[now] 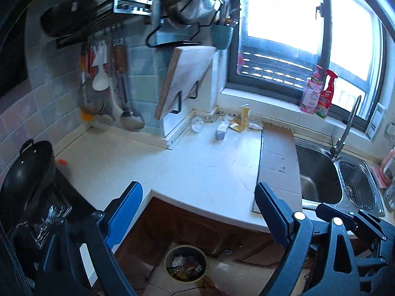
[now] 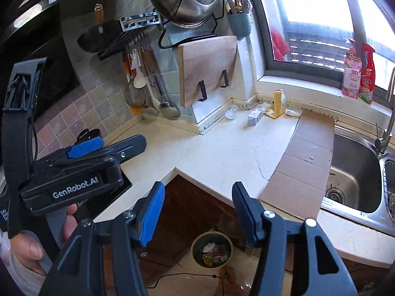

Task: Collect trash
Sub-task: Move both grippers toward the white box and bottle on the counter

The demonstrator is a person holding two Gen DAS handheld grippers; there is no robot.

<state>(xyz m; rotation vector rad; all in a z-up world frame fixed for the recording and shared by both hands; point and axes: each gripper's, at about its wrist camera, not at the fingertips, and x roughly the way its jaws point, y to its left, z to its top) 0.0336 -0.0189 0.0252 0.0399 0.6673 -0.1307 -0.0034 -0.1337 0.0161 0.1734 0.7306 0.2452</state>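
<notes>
Left claw point(image 1: 197, 212) wide and empty, right claw point(image 2: 197, 212) half-spread and empty, trash bin point(image 2: 212, 250) below, cartons point(image 2: 279, 103) beyond on counter point(image 2: 222, 153).

Both wrist cameras look down at a slant from above the counter's front corner toward the window wall — the left from left of the right. Both views share the countertop point(image 1: 205, 162), sink point(image 2: 355, 172) and floor bin point(image 1: 185, 263).
</notes>
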